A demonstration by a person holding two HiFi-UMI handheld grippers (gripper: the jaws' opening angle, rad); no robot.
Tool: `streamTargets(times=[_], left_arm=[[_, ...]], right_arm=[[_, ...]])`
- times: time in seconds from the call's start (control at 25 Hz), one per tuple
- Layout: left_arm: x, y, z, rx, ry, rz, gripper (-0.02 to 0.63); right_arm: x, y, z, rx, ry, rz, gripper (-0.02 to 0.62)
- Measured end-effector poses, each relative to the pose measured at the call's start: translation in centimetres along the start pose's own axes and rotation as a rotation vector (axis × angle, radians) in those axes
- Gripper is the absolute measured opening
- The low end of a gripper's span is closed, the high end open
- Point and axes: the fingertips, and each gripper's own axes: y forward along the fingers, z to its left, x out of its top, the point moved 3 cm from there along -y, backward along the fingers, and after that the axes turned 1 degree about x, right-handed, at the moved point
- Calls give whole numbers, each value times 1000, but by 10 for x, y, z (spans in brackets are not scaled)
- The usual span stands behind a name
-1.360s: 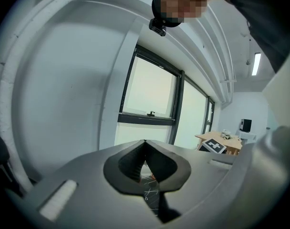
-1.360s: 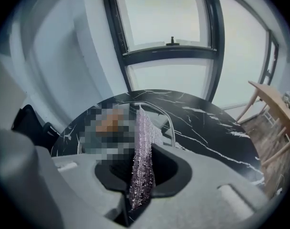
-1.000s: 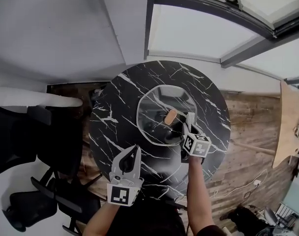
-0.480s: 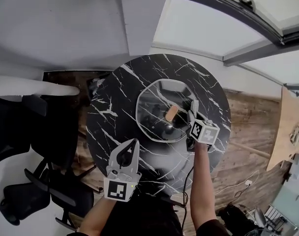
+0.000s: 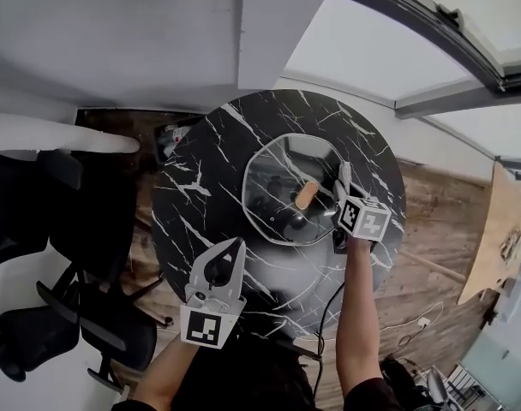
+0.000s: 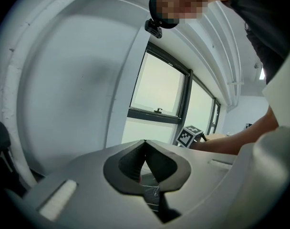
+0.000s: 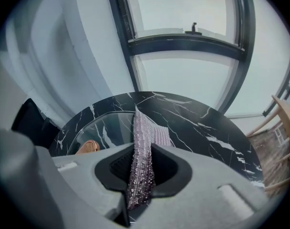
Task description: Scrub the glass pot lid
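The glass pot lid (image 5: 273,174) lies flat in the middle of the round marble table (image 5: 192,204), with its wooden knob (image 5: 305,195) pointing up. The right gripper (image 5: 341,181) is just beside the lid's right rim and pinches a silvery scrub cloth (image 7: 144,142), so the lid lies to its left. The left gripper (image 5: 235,248) has its jaws pressed together on nothing and hangs at the near side, farther from the lid. Bare table surrounds the lid, which I judge leaves enough room for strokes.
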Motion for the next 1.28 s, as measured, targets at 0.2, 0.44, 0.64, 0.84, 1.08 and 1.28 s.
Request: streamTargets(times=[0.2, 0.44, 0.64, 0.84, 1.08, 1.28], left_arm=[[-1, -3, 2, 0, 5, 4, 3], [-4, -9, 12, 18, -2, 9, 3], [-4, -12, 19, 33, -14, 6, 3], [-1, -14, 26, 40, -20, -10, 3], [-3, -19, 32, 48, -29, 2, 3], [-1, -23, 37, 61, -45, -6, 3]], right_arm=[[11, 8, 11, 29, -18, 4, 72], [22, 18, 18, 50, -65, 30, 72], [32, 26, 24, 65, -111, 52, 72], [44, 36, 37, 92, -166, 87, 72], [50, 41, 56, 114, -223, 94, 72], [51, 46, 79, 144, -323, 116, 73]])
